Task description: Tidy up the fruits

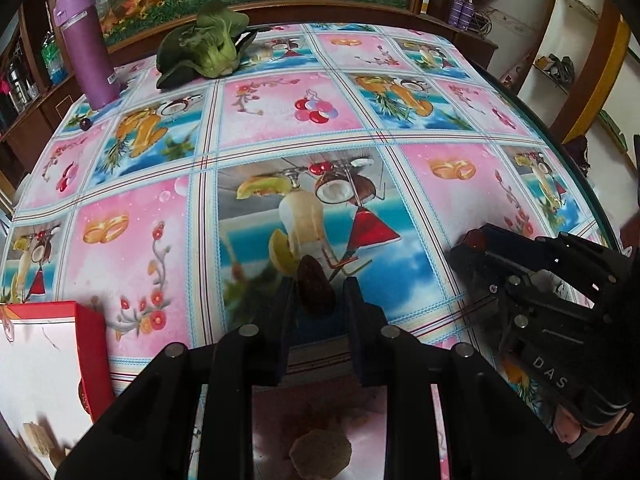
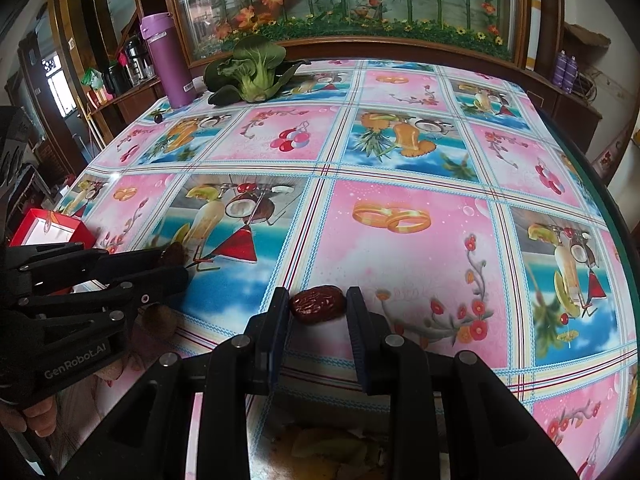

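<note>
Black fingers [image 2: 280, 320] of the right gripper [image 2: 318, 312] stand apart around a wrinkled red date [image 2: 318, 305] on the tabletop [image 2: 400, 264]; the date touches the left-hand finger, while a thin gap shows on the other side, so no firm grip can be read. Left of that date, the left gripper [image 1: 318, 304] also stands part open, with a second dark date [image 1: 316, 286] between its fingers, close against the left-hand one; whether it is lifted or resting cannot be told. Just left of this second date sits a red box [image 1: 90, 354] with a white inside, holding some pale brown pieces too blurred to name. Well beyond the red box, toward the far edge of the tabletop, stands a purple bottle [image 1: 86, 48], upright, with a small dark round fruit [image 1: 85, 123] near its base. Beside the bottle lies a leafy green vegetable [image 1: 208, 48]. A fingertip of the person's hand [image 2: 38, 416] shows under the left gripper's handle.
</note>
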A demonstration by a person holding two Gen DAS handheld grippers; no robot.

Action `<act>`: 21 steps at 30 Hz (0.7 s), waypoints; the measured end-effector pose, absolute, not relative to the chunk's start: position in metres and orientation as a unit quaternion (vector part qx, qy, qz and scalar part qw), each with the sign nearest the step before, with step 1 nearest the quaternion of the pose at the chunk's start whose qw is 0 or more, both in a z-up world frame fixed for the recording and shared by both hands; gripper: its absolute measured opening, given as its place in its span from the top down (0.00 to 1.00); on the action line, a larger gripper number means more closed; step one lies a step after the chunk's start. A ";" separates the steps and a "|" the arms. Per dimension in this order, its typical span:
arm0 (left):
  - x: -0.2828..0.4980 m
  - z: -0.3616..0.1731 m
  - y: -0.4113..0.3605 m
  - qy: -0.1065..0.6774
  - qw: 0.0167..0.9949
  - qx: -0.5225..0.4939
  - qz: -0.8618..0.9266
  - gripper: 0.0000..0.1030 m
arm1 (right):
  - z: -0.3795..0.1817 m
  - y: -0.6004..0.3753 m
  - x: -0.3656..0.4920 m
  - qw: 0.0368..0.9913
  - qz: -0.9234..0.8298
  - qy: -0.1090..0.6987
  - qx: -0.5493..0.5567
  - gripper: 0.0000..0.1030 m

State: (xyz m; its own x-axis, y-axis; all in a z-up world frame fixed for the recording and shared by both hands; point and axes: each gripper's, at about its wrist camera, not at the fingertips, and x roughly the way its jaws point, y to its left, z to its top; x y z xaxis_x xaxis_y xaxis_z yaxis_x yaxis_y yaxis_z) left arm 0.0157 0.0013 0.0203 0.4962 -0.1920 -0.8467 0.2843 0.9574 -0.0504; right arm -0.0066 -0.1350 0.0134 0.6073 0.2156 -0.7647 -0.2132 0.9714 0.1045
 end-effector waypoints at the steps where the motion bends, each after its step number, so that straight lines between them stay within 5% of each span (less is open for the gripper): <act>1: 0.015 0.020 0.001 0.481 0.864 0.052 -0.137 0.75 | 0.013 -0.135 -0.007 0.896 0.120 0.427 0.001 0.73; 11: 0.006 0.027 0.008 0.471 0.872 0.035 -0.128 0.82 | 0.015 -0.143 -0.009 0.894 0.129 0.428 0.017 0.73; 21: -0.045 0.073 0.042 0.409 0.904 0.000 -0.124 0.82 | 0.049 -0.136 -0.040 0.933 0.171 0.316 0.018 0.73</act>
State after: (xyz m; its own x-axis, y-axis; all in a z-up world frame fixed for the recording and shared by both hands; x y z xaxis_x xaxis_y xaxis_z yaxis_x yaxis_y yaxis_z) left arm -0.0446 0.0424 0.0728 0.6349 -0.2238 -0.7395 0.2234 0.9694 -0.1016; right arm -0.0401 -0.1364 0.0488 0.7414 0.3307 -0.5839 -0.3076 0.9408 0.1423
